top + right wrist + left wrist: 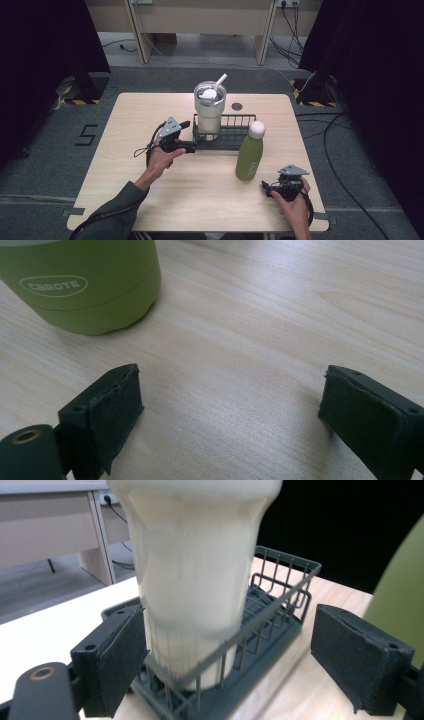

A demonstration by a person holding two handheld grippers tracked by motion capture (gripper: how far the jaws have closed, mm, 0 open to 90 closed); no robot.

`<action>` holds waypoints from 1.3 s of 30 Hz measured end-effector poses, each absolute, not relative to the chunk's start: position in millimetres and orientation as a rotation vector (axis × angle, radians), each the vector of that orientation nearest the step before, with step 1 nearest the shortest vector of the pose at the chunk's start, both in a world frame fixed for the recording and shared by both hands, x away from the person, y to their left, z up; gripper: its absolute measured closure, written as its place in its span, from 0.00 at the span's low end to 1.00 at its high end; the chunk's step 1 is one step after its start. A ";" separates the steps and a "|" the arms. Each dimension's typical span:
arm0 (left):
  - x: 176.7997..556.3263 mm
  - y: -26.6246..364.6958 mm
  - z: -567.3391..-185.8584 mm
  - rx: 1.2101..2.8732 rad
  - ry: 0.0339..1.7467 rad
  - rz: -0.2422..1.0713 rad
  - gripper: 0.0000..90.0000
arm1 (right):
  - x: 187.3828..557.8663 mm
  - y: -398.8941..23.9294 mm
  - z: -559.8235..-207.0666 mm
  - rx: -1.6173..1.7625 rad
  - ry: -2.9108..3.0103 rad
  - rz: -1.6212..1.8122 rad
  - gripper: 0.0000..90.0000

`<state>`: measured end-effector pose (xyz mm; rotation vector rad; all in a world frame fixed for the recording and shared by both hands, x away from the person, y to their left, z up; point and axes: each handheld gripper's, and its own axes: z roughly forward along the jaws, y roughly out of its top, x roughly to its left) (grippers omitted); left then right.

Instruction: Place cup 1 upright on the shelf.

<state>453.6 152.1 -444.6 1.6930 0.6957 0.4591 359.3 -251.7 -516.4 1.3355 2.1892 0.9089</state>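
Centre of the high view: one pale rectangular wooden table. On it, just above centre, one dark grey wire basket, with one cream tumbler with lid and white straw standing upright in the basket's left end. Just below and right of the basket, outside it, one upright olive-green metal bottle with a white round cap. Two grippers in all.

Left gripper at the basket's left end, jaws spread wide, nothing gripped; in the left gripper view, tumbler and basket end sitting between the pads without visible contact. Right gripper low at the lower right of the high view, near the green bottle but apart from it, jaws likewise wide apart and empty over bare wood.

Step in hand, by the look of it: left gripper lined up at the tumbler (release or approach, impossible to say which). Next move, probably: closing squarely on the tumbler's narrow lower body, then a straight lift clear of the wire walls, avoiding any tilt.
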 end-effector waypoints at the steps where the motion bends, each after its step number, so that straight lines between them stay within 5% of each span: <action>1: 451.3 154.4 -444.7 1.697 0.693 0.455 0.16 | 359.4 -251.8 -516.4 1.334 2.190 0.909 0.11; 39: 388.1 205.8 -470.4 1.732 0.715 0.453 0.16 | 359.6 -251.8 -516.7 1.332 2.188 0.912 0.11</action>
